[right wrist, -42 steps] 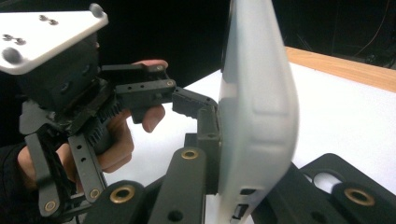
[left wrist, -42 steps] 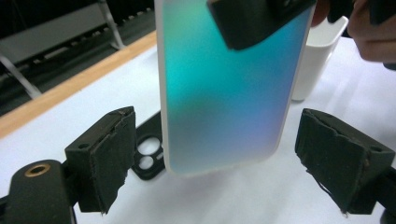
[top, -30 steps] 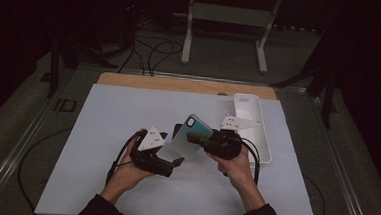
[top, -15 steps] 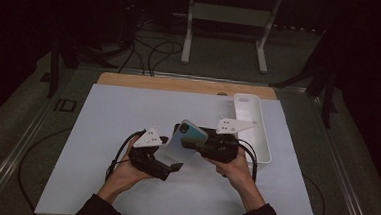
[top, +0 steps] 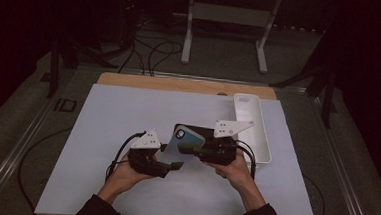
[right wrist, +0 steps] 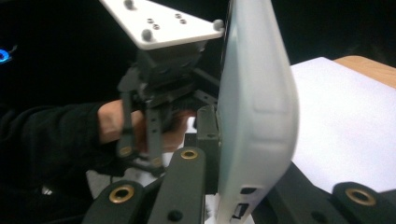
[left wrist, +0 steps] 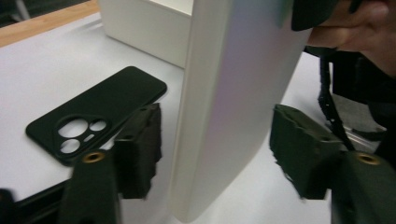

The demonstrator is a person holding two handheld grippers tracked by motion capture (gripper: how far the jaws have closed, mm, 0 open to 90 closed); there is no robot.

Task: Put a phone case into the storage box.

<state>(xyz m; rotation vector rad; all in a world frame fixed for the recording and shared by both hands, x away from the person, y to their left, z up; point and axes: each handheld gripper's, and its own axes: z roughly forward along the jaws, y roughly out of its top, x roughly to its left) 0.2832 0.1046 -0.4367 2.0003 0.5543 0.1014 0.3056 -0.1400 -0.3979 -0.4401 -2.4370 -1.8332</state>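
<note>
The desk, covered in white, lies under both grippers. A white tray stands on it just beyond the right gripper, toward the far right. In the left gripper view a black phone case lies flat on the desk, camera holes up, just left of the left gripper's near jaw and in front of the tray's wall.

Between the two grippers a pale blue-green phone case is held tilted above the desk. The right gripper is clamped tight on one end of it: in the right gripper view the case rises on edge between the two black jaws, port cut-outs at the bottom, with the jaws against both faces.

The left gripper comes at the case's lower end from the other side. Its jaws have just been closing, and they now stand about half apart with the case between them; in the left gripper view there is a clear gap between the right pad and the case, and the left pad is close beside its edge, contact not clear.
</note>
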